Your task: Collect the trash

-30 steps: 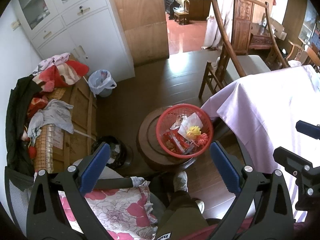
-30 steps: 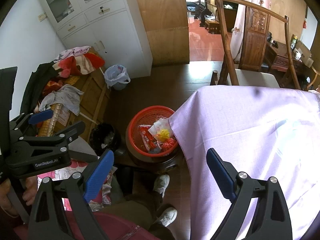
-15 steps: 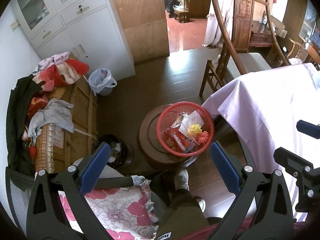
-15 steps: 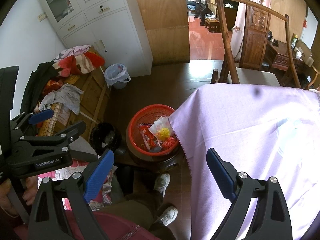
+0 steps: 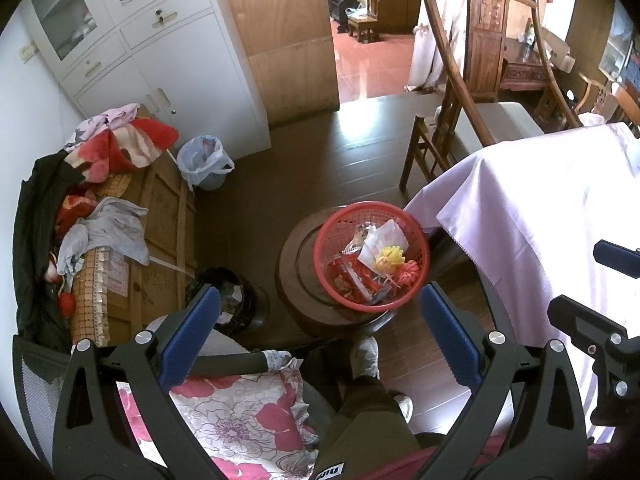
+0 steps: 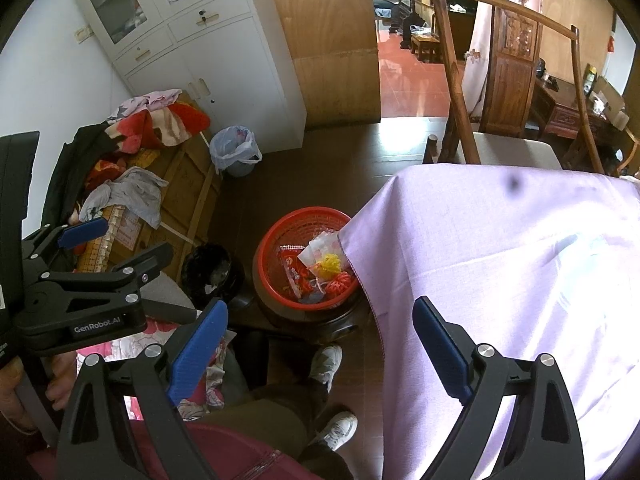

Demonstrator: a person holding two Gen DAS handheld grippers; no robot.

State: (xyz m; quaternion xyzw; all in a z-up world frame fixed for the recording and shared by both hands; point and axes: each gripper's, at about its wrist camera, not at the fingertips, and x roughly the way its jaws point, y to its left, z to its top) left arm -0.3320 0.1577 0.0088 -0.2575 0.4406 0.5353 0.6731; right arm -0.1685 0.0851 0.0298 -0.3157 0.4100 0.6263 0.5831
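Observation:
A red plastic basket [image 5: 418, 236] [image 6: 276, 240] stands on a round dark wooden stool [image 5: 292, 276], holding wrappers, white paper and yellow and red pompoms [image 5: 390, 258]. My left gripper [image 5: 320, 334] hangs open well above and in front of the basket, nothing between its blue pads. My right gripper [image 6: 320, 344] is open too, held over the edge of the table with the lilac cloth [image 6: 500, 264]. The left gripper [image 6: 92, 248] also shows from the side in the right wrist view. The cloth hides the basket's right rim there.
A black bin [image 5: 236, 300] stands left of the stool; a bin with a white bag [image 5: 204, 162] sits by the white cabinet [image 5: 168, 56]. Clothes lie piled on a wooden bench [image 5: 160, 216]. A wooden chair [image 5: 472, 136] stands behind the table. A person's legs and shoes [image 6: 328, 364] are below.
The left wrist view has drifted slightly, so the basket sits a little higher and further right. Both grippers stay open and empty.

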